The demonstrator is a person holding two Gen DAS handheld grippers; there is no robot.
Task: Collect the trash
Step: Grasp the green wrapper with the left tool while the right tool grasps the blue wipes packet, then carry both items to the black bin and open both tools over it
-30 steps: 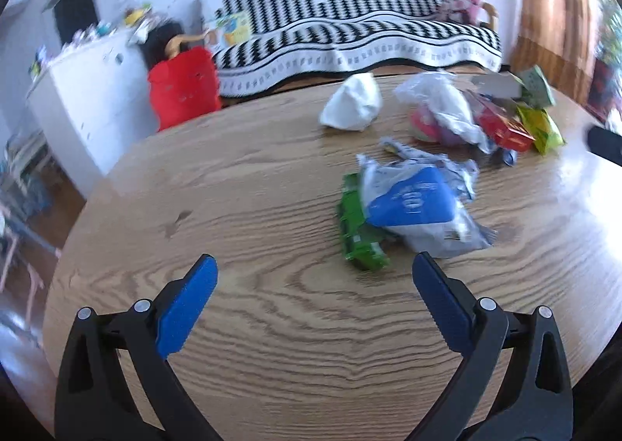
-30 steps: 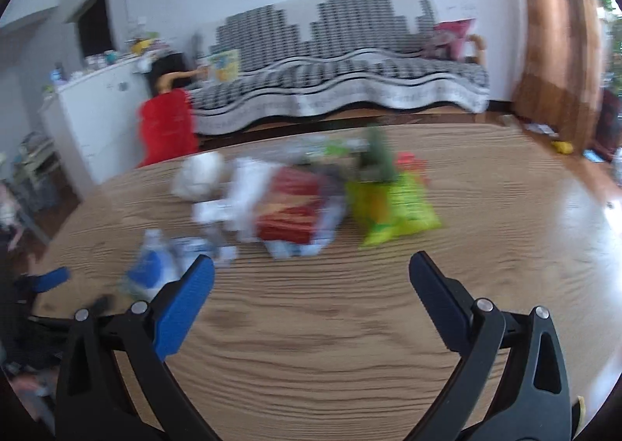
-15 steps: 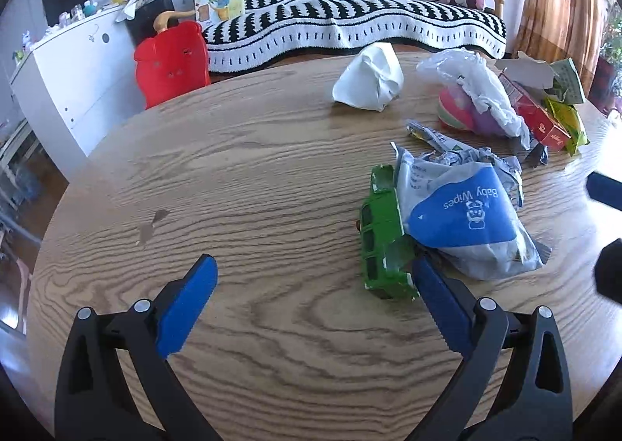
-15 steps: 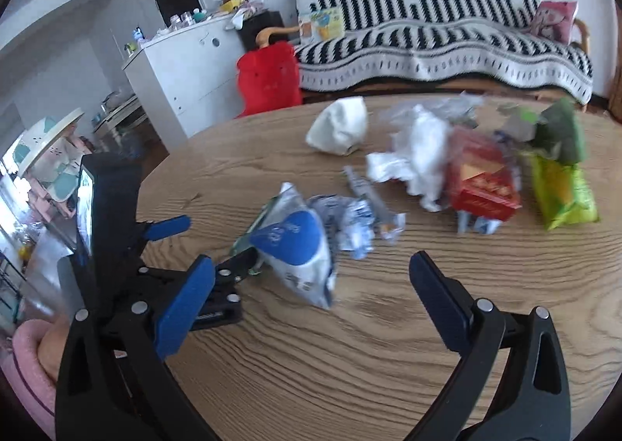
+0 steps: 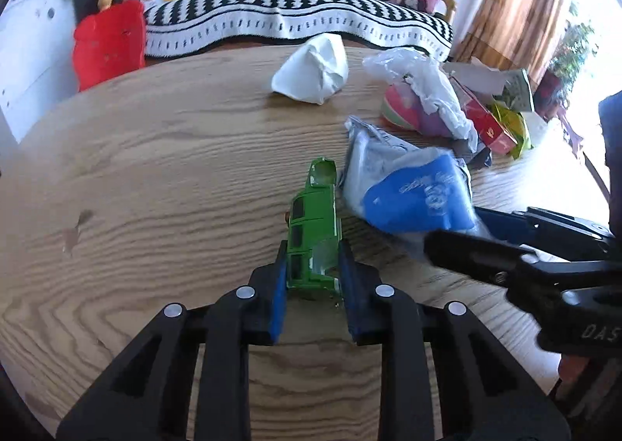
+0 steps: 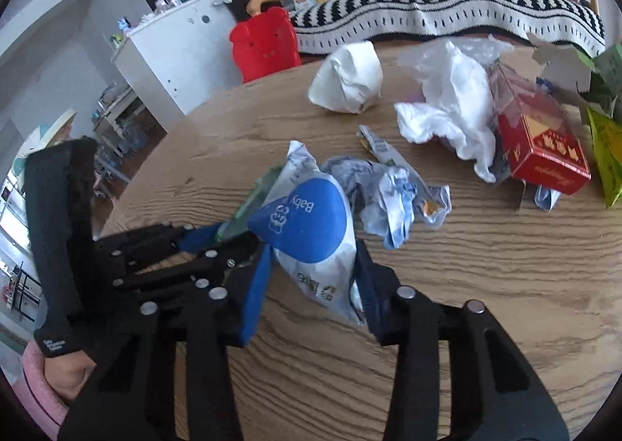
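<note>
Both grasps are just closing near the tabletop's (image 5: 163,176) near edge: the left hand-held gripper (image 5: 313,281) pinches the green box (image 5: 315,231), the right hand-held gripper (image 6: 311,285) clamps the baby-wipes packet (image 6: 307,242); next, lifting both clear.

Wipes pack (image 5: 412,200) lies right of carton (image 5: 315,235) on table (image 5: 155,176).

Bright daylight from window (image 5: 575,52) at right; glare there; fisheye edges bent, corners dark.
</note>
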